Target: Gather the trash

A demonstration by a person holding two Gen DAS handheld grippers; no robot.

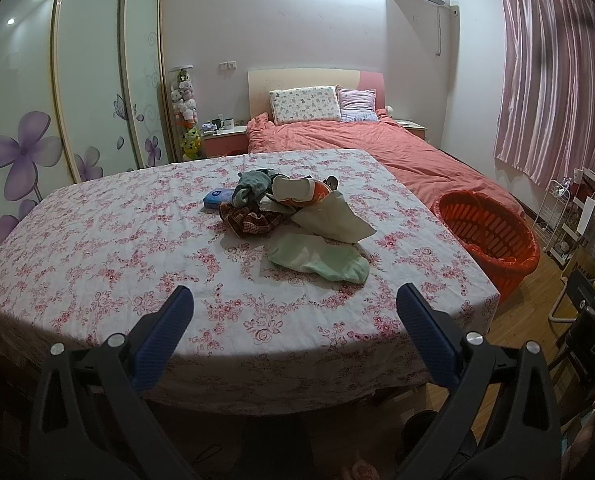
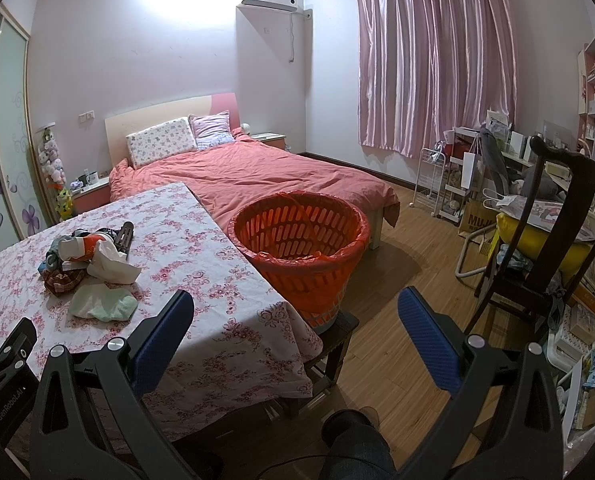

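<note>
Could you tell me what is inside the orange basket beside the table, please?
The orange basket holds an orange bag liner, folded over its rim and crumpled at the bottom. No trash shows inside, though the near wall hides part of the bottom.

Pink-curtained [image 2: 429,64] bedroom, wooden floor [image 2: 409,280]

Trash pile [image 1: 293,208] on floral table [image 1: 97,264], orange basket [image 1: 487,232] beside.

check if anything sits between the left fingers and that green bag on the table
Nothing visible does. The left gripper is open, and only bare floral tablecloth lies between it and the green bag, the nearest piece of the pile.
</note>
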